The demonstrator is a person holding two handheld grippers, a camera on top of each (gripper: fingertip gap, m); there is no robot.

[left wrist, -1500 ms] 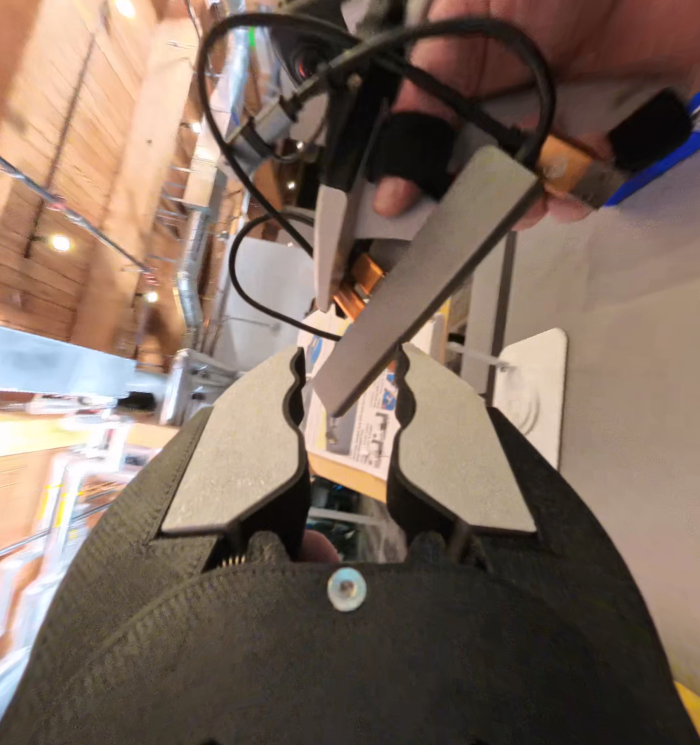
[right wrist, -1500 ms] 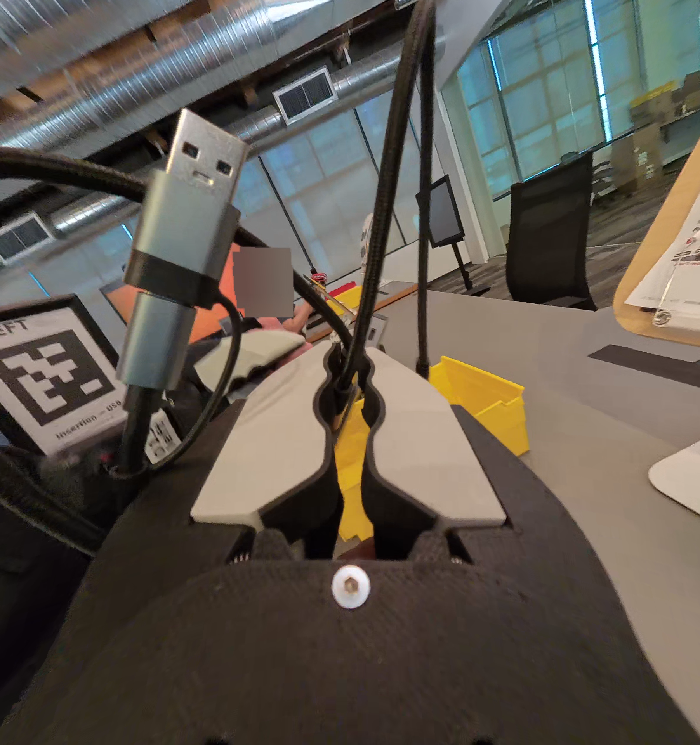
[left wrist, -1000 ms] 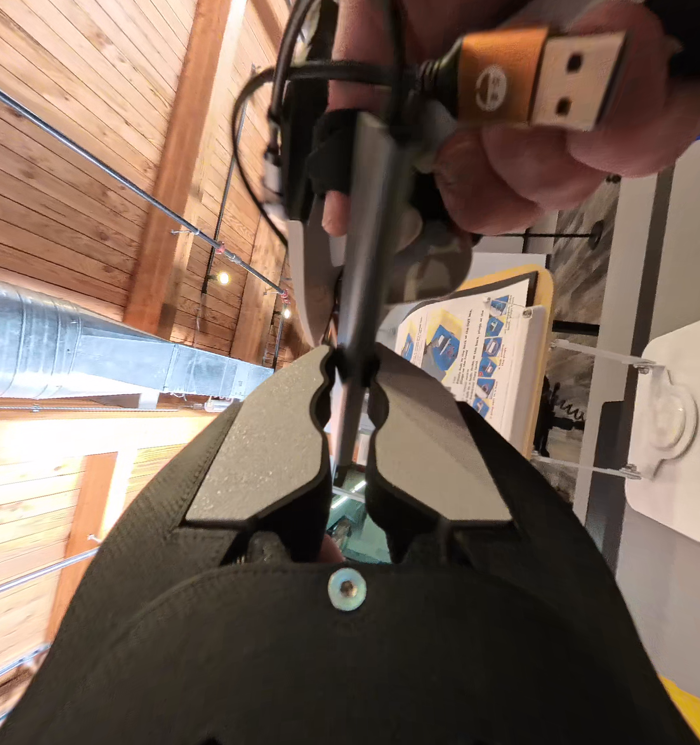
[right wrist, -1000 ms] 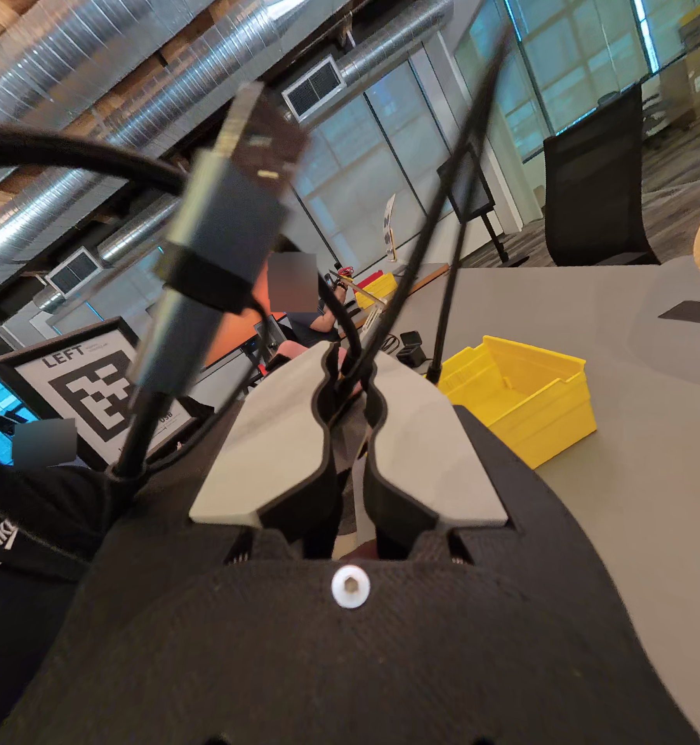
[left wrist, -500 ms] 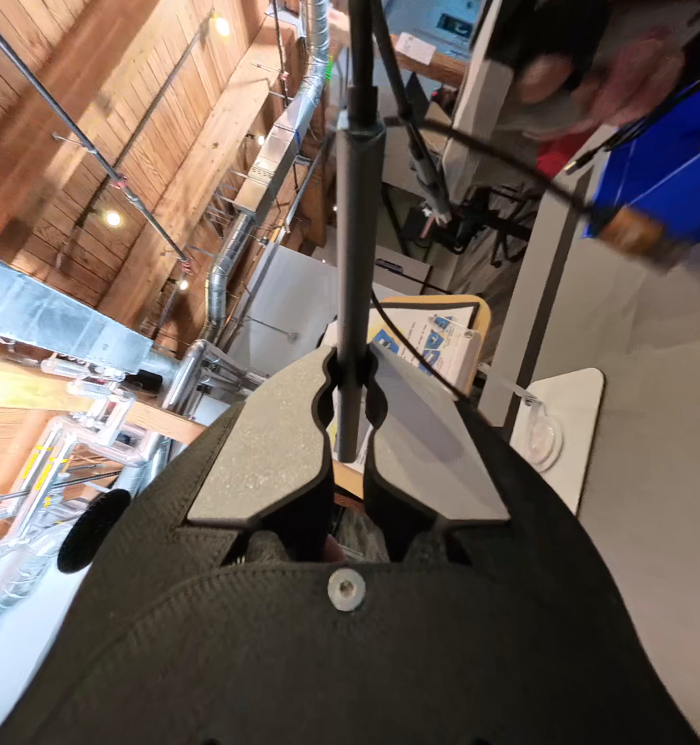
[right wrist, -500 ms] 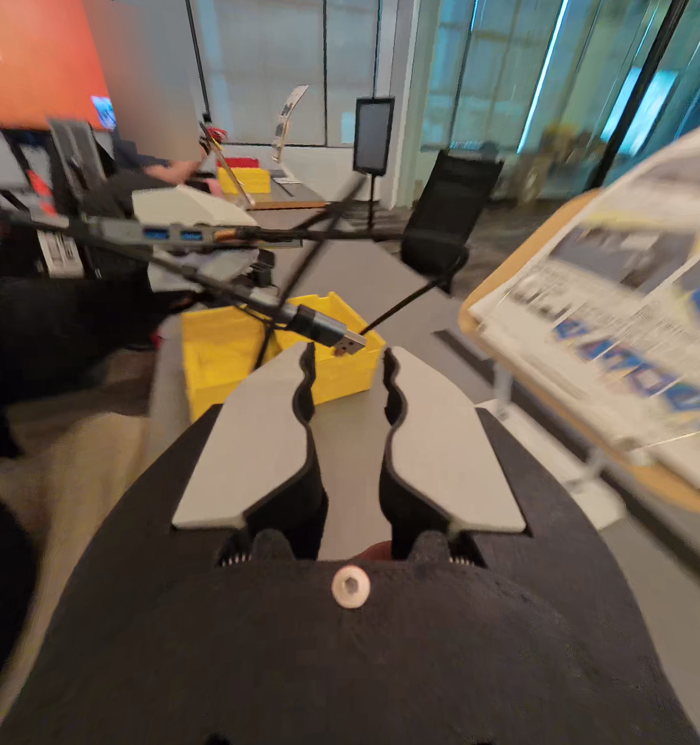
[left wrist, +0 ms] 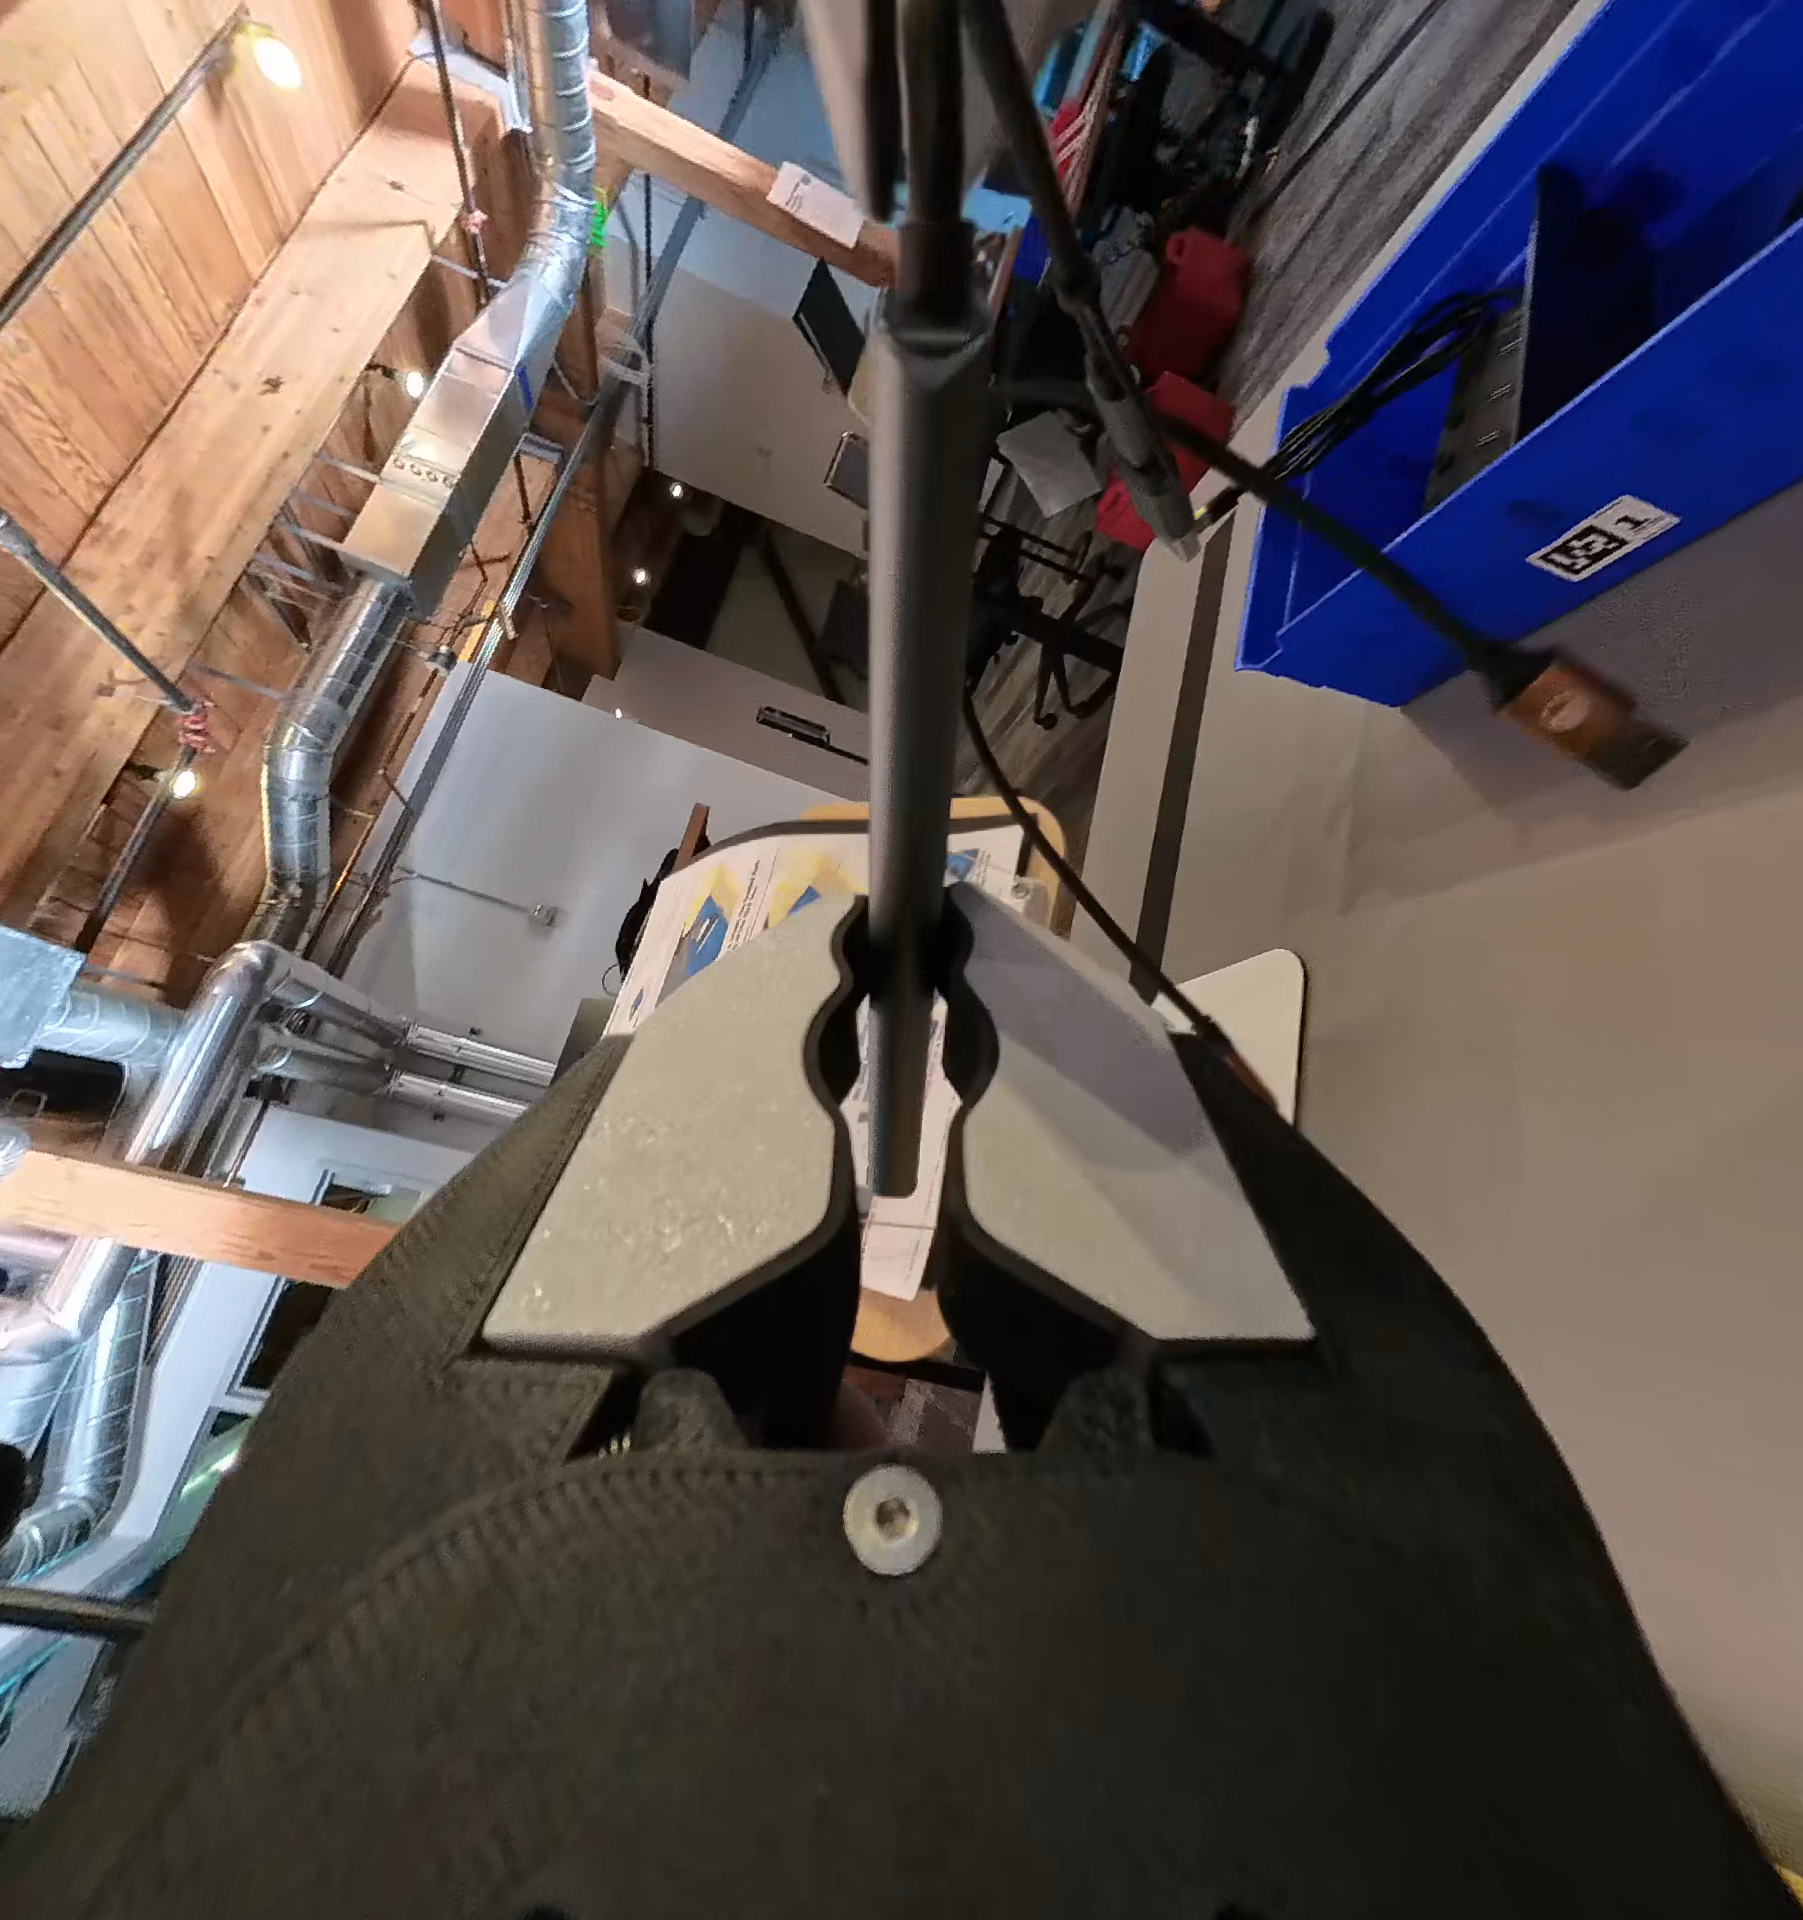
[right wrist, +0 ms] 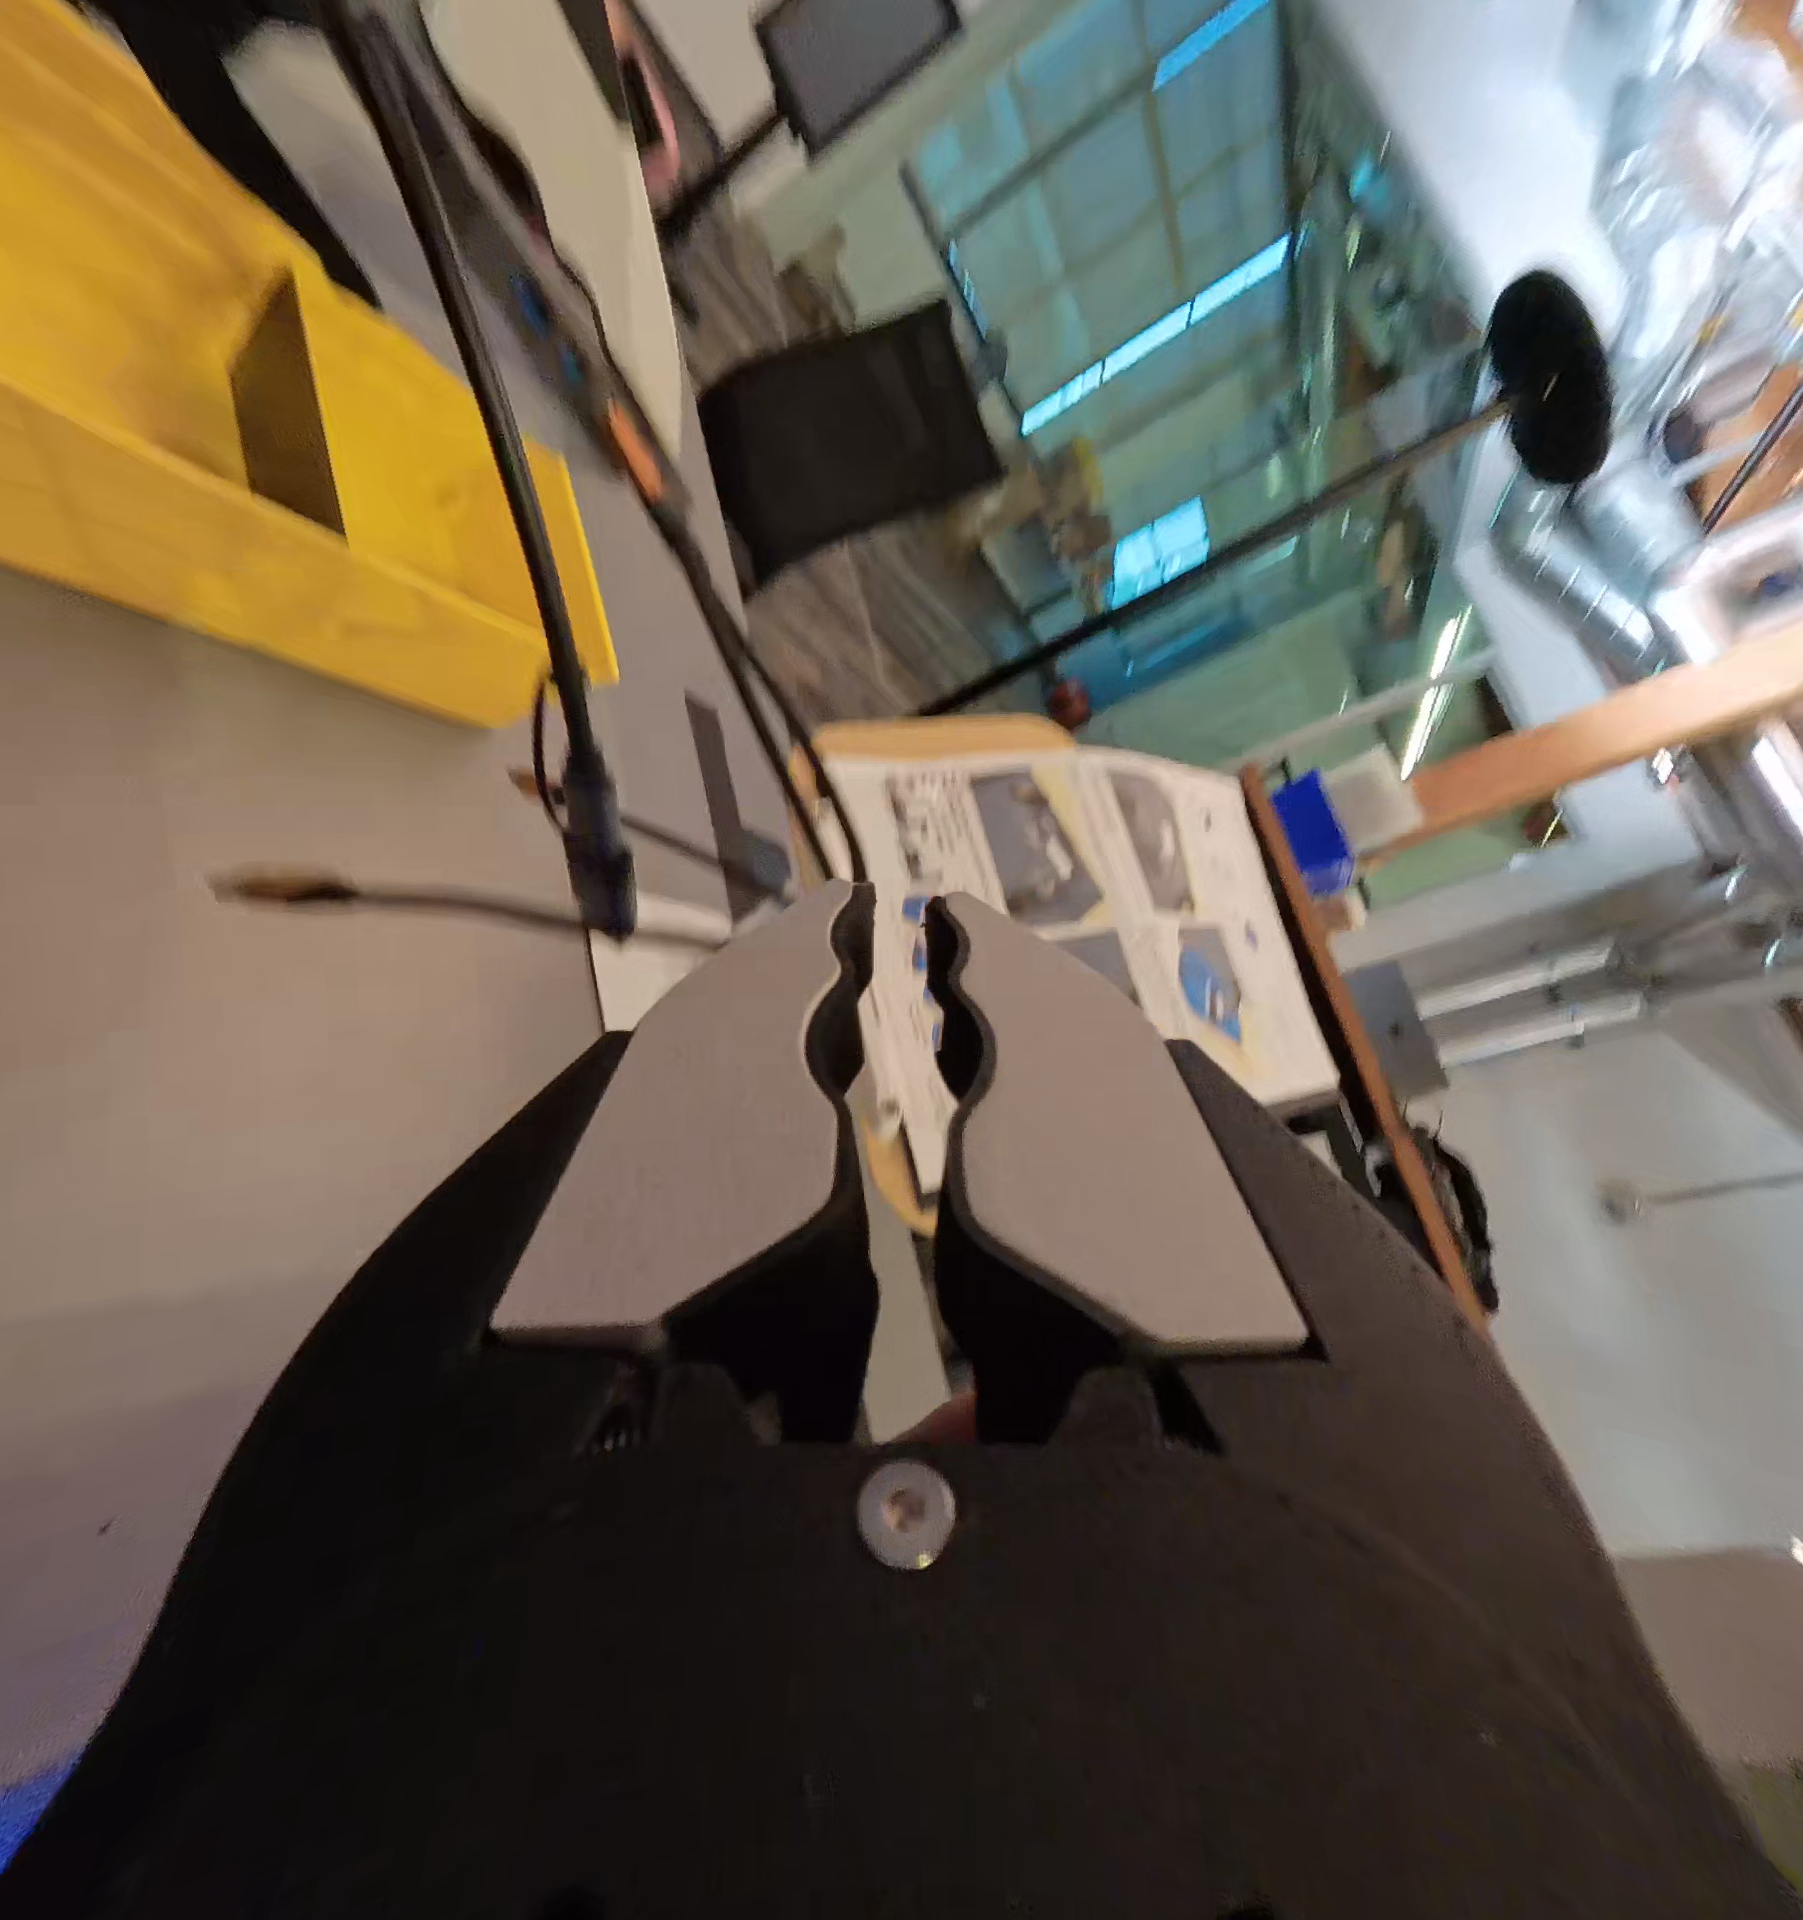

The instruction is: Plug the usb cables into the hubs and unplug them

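The left claw (left wrist: pixel 902 997) pinches the grey hub (left wrist: pixel 912 665) edge-on, steadying it for plugging, while the right claw (right wrist: pixel 902 925) hangs empty, barely parted.

Each tool had a broad black body with a woven, ribbed texture, domed toward the camera. On the left gripper (left wrist: pixel 902 1003) and the right gripper (right wrist: pixel 902 935) alike, one silver screw sat centred just behind flat grey jaws with wavy, scalloped black-lined inner edges.
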